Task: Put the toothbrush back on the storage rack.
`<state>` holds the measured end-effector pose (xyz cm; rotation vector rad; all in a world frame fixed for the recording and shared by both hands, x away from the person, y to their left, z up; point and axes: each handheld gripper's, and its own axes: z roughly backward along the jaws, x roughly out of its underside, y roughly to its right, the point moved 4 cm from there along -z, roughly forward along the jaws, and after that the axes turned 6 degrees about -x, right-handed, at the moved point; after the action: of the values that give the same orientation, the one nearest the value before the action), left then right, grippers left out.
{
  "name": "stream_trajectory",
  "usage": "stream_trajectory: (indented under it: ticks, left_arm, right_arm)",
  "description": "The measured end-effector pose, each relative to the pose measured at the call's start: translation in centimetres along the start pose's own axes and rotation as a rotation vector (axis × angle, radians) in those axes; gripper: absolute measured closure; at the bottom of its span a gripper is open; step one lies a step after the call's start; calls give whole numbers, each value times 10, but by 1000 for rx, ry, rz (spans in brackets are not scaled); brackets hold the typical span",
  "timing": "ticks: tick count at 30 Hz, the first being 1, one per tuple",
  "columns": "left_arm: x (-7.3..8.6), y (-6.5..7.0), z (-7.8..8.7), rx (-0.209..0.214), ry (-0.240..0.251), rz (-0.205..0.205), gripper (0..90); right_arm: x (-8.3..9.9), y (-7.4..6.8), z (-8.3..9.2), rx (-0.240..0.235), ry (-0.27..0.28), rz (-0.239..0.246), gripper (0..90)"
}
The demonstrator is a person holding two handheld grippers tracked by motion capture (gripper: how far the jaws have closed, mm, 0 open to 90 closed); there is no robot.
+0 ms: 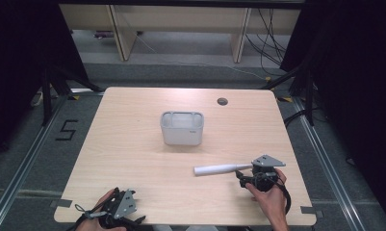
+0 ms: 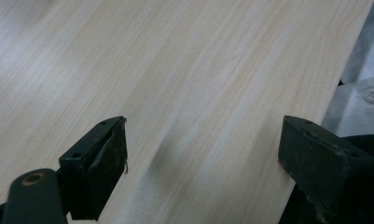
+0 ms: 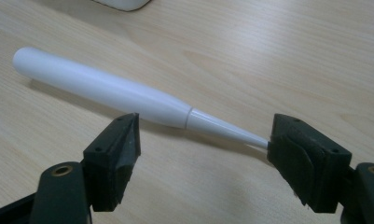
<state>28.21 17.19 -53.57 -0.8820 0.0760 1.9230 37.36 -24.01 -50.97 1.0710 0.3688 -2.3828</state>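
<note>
On the near right, the right gripper (image 3: 201, 144) stands wide around a white toothbrush (image 3: 105, 91); its thin tip is hidden behind one jaw.

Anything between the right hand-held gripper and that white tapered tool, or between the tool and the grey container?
Nothing visible. The right hand-held gripper stands open around the white tool's thin end. Bare table separates it from the grey container.

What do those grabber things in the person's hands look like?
Each one is black with two chunky jaws and dark flat pads. The left gripper and the right gripper each carry a grey three-cornered plate on top. A black cable loops from the right one. Each jaw arm has a brass-ringed hole. The forearms look bare.
</note>
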Motion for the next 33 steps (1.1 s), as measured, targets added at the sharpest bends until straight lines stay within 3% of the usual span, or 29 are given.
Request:
stream_trajectory:
  ticks: [2,5,6,9,13,14,18,20,21,22,23,26,28,30,32,33]
  left_arm:
    - [0,0,0,-2,0,0,153]
    - [0,0,0,-1,0,1,153]
    - [0,0,0,-2,0,2,153]
    - [0,0,0,-2,0,3,153]
    - [0,-1,-1,-2,-1,4,153]
    - [0,0,-1,-2,-1,3,153]
    - [0,0,-2,-1,-2,6,153]
    - [0,0,-2,-1,-1,5,153]
    - [0,0,-1,-1,0,5,153]
    - [0,0,-2,-1,0,3,153]
    - [0,0,-2,-1,-3,5,153]
    - [0,0,-2,-1,-1,6,153]
    - [0,0,-1,-1,0,3,153]
    - [0,0,-1,-1,-1,3,153]
    - [0,0,-1,-2,2,2,153]
    - [0,0,-1,0,3,2,153]
  right_arm:
    - [-1,1,-2,5,10,34,258]
    - [-1,-2,-1,-6,-8,10,261]
    - [-2,-5,-3,-3,11,-6,262]
    - [-6,-5,-3,-6,6,20,263]
    - [-9,-10,-4,-7,7,11,266]
    - [-13,-12,-5,-19,21,35,336]
    - [-21,-17,-7,-50,48,75,429]
    - [-25,-24,-9,-74,46,70,488]
    - [-30,-28,-13,-90,54,84,574]
    - [-30,-28,-13,-90,54,84,574]
    - [-35,-36,-17,-122,60,74,627]
    - [-38,-45,-23,-148,36,76,675]
    - [-43,-54,-35,-168,25,122,735]
    - [-42,-56,-37,-173,8,113,746]
    - [-45,-60,-46,-178,0,158,785]
    - [-45,-60,-46,-178,0,158,785]
